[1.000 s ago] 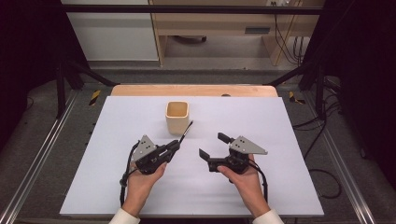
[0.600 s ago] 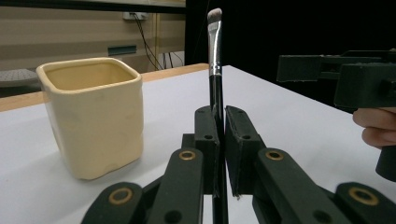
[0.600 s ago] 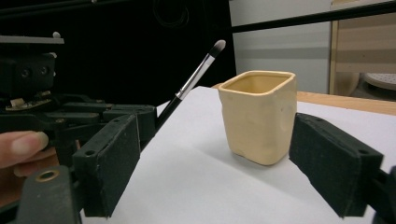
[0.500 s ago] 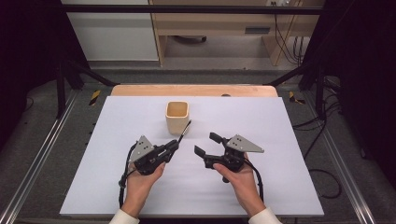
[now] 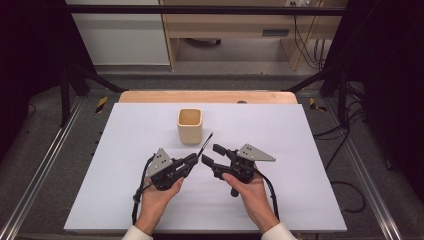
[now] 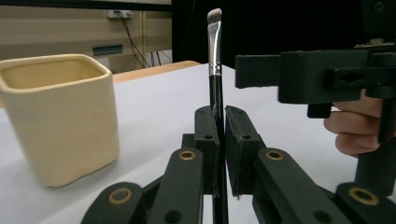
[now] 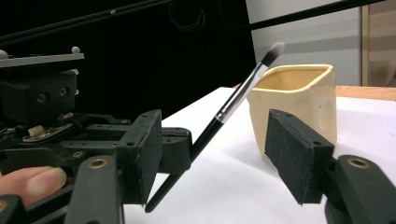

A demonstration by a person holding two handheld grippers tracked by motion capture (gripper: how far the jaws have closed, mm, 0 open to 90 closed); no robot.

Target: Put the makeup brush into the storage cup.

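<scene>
L gripper (image 5: 196,159) jaws pinch the brush (image 6: 215,70). R gripper (image 5: 212,154) jaws, just narrowing, now flank its handle w/o contact. Handover likely, then cup (image 5: 190,125).

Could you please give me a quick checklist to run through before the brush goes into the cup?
1. Left claw clamped on the brush: ok, the handle sits pinched between both pads.
2. Bristles point up and away from the table: ok.
3. Cup upright with its mouth open: ok; whether anything is inside, cannot tell.
4. Right claw free of the brush: ok for now; its jaws have just been closing, the handle stands between them, the pads do not press on it.
5. Path from brush to cup unobstructed: ok, bare table lies between them.
</scene>
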